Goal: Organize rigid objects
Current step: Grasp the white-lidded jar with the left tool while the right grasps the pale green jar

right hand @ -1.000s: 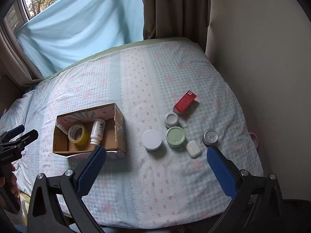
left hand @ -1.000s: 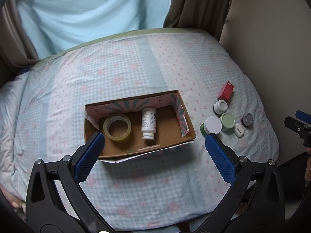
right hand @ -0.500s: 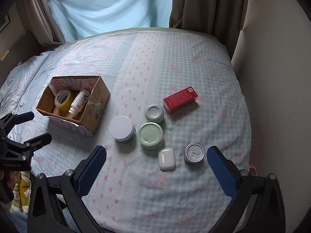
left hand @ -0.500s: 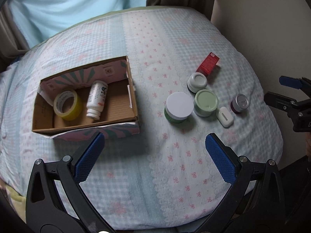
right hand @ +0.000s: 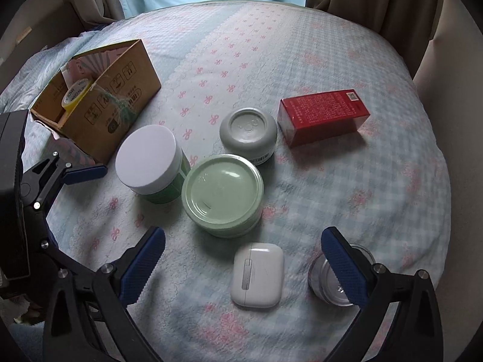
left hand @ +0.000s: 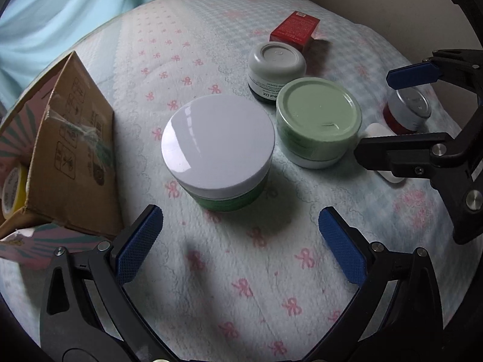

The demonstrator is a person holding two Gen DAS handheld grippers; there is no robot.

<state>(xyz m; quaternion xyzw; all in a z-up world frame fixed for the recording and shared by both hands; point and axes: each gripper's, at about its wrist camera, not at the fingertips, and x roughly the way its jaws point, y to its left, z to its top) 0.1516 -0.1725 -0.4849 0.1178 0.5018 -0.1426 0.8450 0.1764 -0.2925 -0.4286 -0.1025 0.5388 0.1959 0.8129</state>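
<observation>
On the bed lie a white-lidded green jar, a pale green tin, a grey-lidded jar, a red box, a white earbud case and a small silver-lidded jar. My left gripper is open, just short of the white-lidded jar. My right gripper is open, low over the earbud case, its right finger over the silver jar.
A cardboard box stands at the left with a yellow tape roll inside. The bedspread drops away at the edges. Curtains hang behind the bed, and a wall rises at the right.
Both grippers have dropped much closer to the cluster of jars. The left has swung right from the box toward the white-lidded jar. Both stay open.
</observation>
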